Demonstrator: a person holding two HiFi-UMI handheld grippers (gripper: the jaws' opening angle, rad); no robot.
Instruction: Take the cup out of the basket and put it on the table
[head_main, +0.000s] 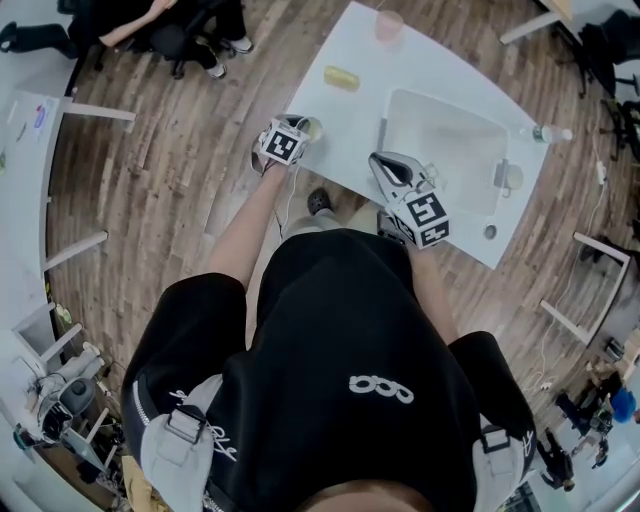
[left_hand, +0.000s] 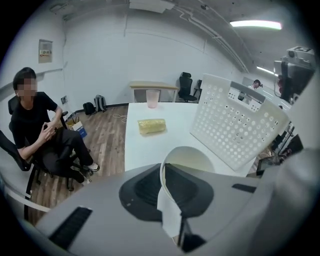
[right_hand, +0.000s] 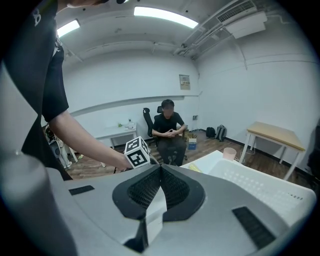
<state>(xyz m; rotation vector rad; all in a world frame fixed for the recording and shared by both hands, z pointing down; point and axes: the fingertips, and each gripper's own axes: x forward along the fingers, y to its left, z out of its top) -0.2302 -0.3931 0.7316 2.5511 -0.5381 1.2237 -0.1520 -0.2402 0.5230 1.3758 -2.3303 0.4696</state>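
A white cup (left_hand: 189, 158) is gripped by its rim, with its wall pinched between the jaws of my left gripper (left_hand: 162, 169). In the head view this cup (head_main: 314, 128) and the left gripper (head_main: 303, 130) are over the near left edge of the white table (head_main: 420, 70); whether the cup touches the table I cannot tell. The white perforated basket (head_main: 445, 150) stands to the right and appears tilted in the left gripper view as the basket (left_hand: 235, 127). My right gripper (head_main: 382, 160) is shut with nothing seen in it, just left of the basket's near corner, and its jaws (right_hand: 160, 167) meet.
On the table lie a yellow roll (head_main: 342, 78) and, farther off, a pink cup (head_main: 389, 25). Another cup (head_main: 508, 178) sits at the basket's right side, with a bottle (head_main: 552, 133) beyond it. A person (left_hand: 40, 135) sits on a chair left of the table.
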